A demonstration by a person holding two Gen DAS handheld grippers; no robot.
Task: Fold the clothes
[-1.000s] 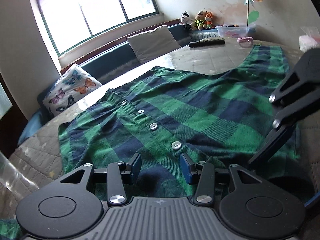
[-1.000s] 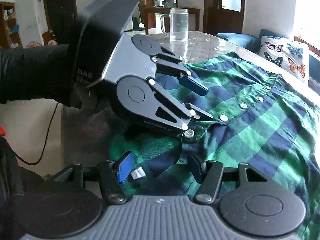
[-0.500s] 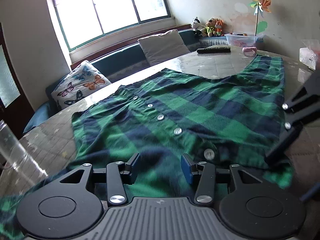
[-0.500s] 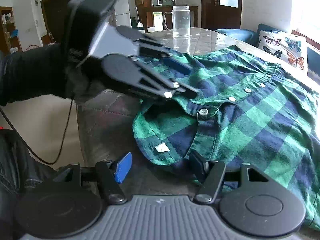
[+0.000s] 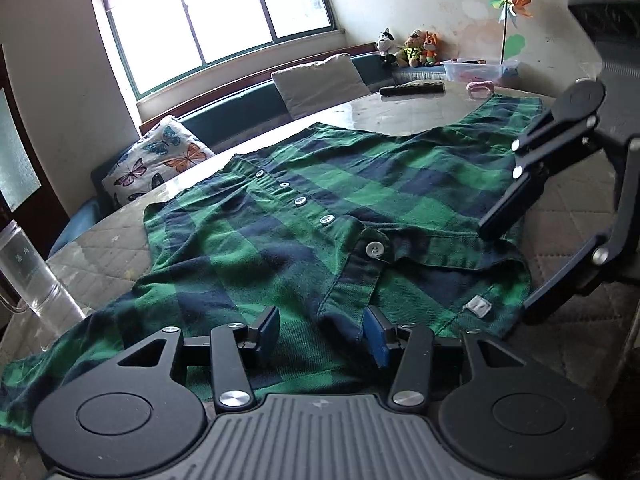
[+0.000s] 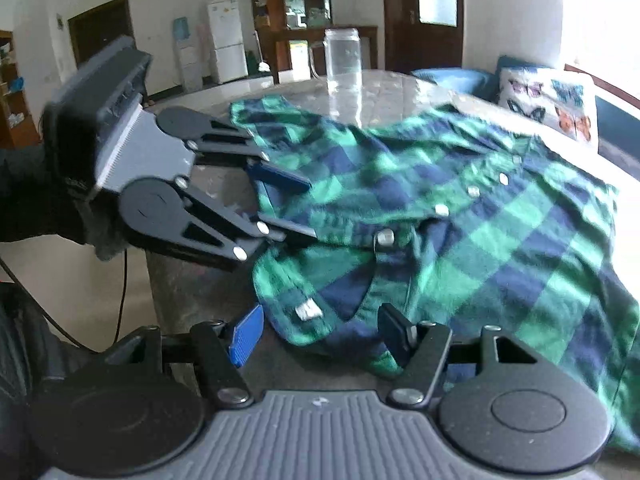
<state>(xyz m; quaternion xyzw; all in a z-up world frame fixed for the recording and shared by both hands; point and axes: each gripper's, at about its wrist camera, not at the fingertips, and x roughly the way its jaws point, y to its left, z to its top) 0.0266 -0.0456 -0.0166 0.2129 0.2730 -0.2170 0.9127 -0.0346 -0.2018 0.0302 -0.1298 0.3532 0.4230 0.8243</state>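
A green and navy plaid button-up shirt [image 5: 328,200] lies spread on the round table, buttons up, collar nearest me; it also shows in the right wrist view [image 6: 480,216]. My left gripper [image 5: 322,334] is open and empty, just short of the collar edge, over the left shoulder area. My right gripper [image 6: 320,332] is open and empty, its jaws either side of the collar's near edge with the white label [image 6: 308,309]. The left gripper [image 6: 296,204] shows in the right wrist view, the right gripper [image 5: 504,248] in the left wrist view at the collar's right.
A clear glass mug [image 6: 344,60] stands on the table beyond the left sleeve, also in the left wrist view [image 5: 24,272]. A dark remote [image 5: 412,89], a pink item [image 5: 480,88] and a plastic box [image 5: 480,68] sit at the far side. Cushions [image 5: 160,160] line the window bench.
Both grippers have drawn back from over the shirt toward the collar end. The collar, earlier under the grippers, now lies in front of them. Both stay open.
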